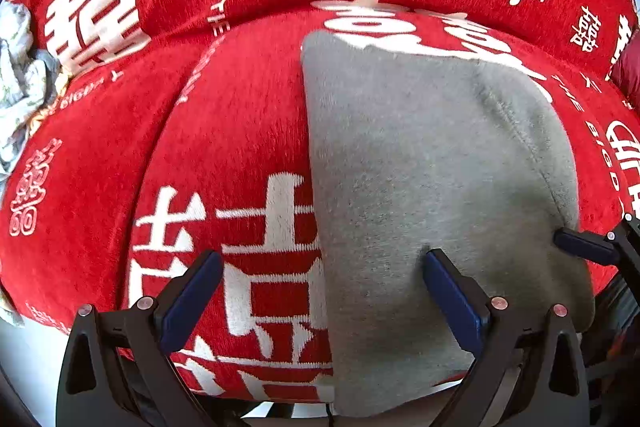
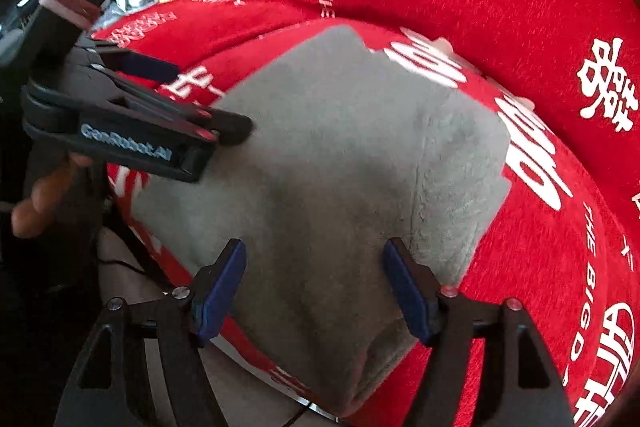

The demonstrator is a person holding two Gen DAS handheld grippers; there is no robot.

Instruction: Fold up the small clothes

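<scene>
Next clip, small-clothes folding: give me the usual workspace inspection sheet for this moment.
Surface: red cover with white characters, over a cushioned seat.
Job's things: grey garment lying flat, folded to a compact shape, a seam visible near one edge.
Clutter: crumpled patterned cloth at the far left.
Grippers: left gripper open, over the garment's left edge; right gripper open above the garment's near end; neither holds anything.
Cables: thin dark cable below the seat's front edge.
Surroundings: pale floor; little else visible.
</scene>
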